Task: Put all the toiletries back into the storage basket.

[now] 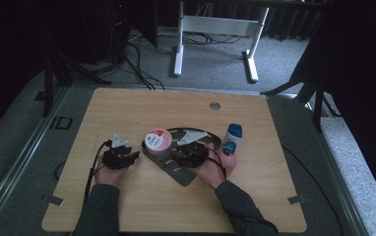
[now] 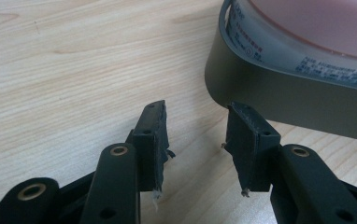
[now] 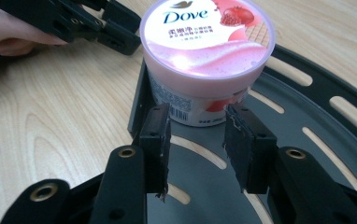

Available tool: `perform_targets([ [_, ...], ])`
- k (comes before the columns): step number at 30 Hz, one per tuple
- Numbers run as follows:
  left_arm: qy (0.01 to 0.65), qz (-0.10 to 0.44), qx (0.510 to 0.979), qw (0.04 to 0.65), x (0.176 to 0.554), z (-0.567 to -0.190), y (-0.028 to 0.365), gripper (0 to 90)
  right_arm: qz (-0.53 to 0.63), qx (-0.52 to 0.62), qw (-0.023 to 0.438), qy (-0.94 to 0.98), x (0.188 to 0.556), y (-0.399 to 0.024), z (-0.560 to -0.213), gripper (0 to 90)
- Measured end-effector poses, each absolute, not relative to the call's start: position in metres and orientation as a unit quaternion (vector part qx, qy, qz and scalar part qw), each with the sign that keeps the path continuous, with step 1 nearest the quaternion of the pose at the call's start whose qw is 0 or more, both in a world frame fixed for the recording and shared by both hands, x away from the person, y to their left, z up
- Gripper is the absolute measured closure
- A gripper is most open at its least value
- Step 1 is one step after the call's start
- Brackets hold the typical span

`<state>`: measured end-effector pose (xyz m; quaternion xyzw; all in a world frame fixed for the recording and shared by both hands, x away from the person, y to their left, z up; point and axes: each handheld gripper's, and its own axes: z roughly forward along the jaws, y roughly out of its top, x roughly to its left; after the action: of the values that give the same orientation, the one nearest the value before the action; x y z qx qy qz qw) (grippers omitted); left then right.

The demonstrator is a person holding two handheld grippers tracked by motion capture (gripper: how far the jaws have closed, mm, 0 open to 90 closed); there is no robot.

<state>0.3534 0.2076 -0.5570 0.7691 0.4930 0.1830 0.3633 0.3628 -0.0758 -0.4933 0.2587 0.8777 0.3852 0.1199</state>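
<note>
High view: blue bottle [image 1: 234, 132] beside tray [image 1: 186, 174]

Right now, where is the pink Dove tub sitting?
In the high view the Dove tub stands upright at the left end of the dark slotted tray, mid-table, between the left gripper and the right gripper.

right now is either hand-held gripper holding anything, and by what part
Nothing is held. The left hand-held gripper is open beside the grey tray; the right hand-held gripper is open, short of the Dove tub.
</note>
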Motion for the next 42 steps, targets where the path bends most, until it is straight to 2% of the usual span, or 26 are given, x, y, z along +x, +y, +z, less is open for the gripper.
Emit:
perform_targets([
  [23, 0.484, 0.191, 0.774, 0.361, 0.349, -0.562, 0.207, 55.4, 0.38, 0.236, 0.139, 0.883, 0.35, -0.102, -0.46, 63.3],
  [33, 0.477, 0.2, 0.779, 0.355, 0.348, -0.562, 0.205, 54.2, 0.378, 0.215, 0.135, 0.89, 0.35, -0.112, -0.449, 62.2],
  [42, 0.475, 0.202, 0.78, 0.353, 0.347, -0.562, 0.204, 54.2, 0.37, 0.206, 0.15, 0.893, 0.352, -0.12, -0.438, 59.7],
])
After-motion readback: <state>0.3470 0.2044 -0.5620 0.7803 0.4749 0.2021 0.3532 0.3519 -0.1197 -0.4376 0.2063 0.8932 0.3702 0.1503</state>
